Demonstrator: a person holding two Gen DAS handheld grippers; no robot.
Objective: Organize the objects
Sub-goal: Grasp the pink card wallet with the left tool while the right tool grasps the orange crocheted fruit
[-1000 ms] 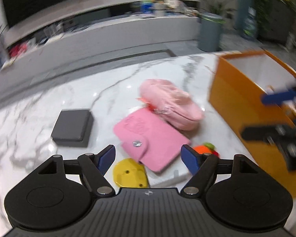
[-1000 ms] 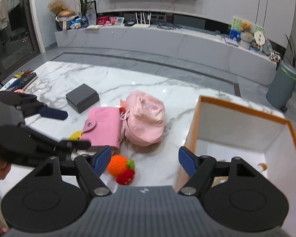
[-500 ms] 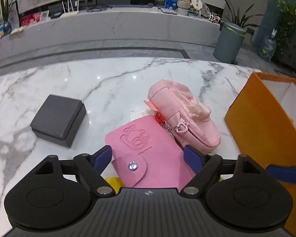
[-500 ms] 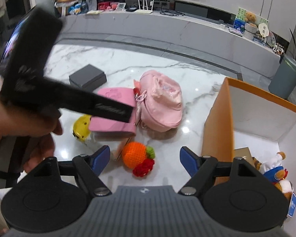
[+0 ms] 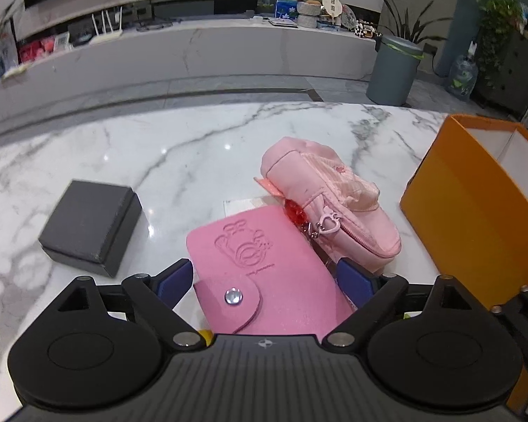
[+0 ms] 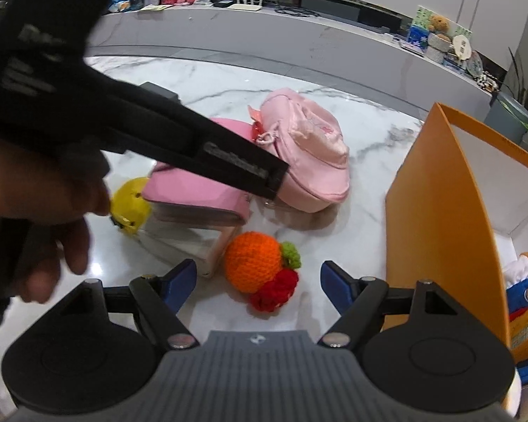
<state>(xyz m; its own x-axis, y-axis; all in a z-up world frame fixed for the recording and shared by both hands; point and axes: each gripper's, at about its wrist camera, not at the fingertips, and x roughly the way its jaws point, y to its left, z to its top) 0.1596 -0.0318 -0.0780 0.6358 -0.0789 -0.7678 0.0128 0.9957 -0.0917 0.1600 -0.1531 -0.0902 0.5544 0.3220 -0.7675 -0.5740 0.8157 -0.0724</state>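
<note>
Blocking much of right wrist view: blurred black left claw body plus holding hand (image 6: pixel 35 211), covering most of grey box (image 6: pixel 160 92) and far part of pink card wallet (image 6: pixel 200 190). Left claw (image 5: pixel 265 279) jaws opening, already wide apart, straddling near end of wallet (image 5: pixel 260 274) without pressing it; wallet's near edge cut off by claw housing. Yellow toy (image 6: pixel 130 207) half hidden behind wallet and hand; only a yellow sliver under housing in left view. Clear case (image 6: pixel 190 242) under wallet, hard to make out, contents unreadable. Pink pouch (image 5: pixel 331 207) just beside wallet's far right corner, red charm (image 5: pixel 294 211) overlapping wallet edge. Right claw (image 6: pixel 258 281) jaws apart, nothing between pads, hovering just short of crocheted orange-and-red fruit (image 6: pixel 260 269). Orange box (image 6: pixel 436 218) at right, cut off by frame, open top, plush toy (image 6: pixel 524 302) partly visible inside. Marble worktop (image 5: pixel 179 154) bare beyond pouch and left of grey box (image 5: pixel 91 227); narrow gap between fruit and orange wall.
</note>
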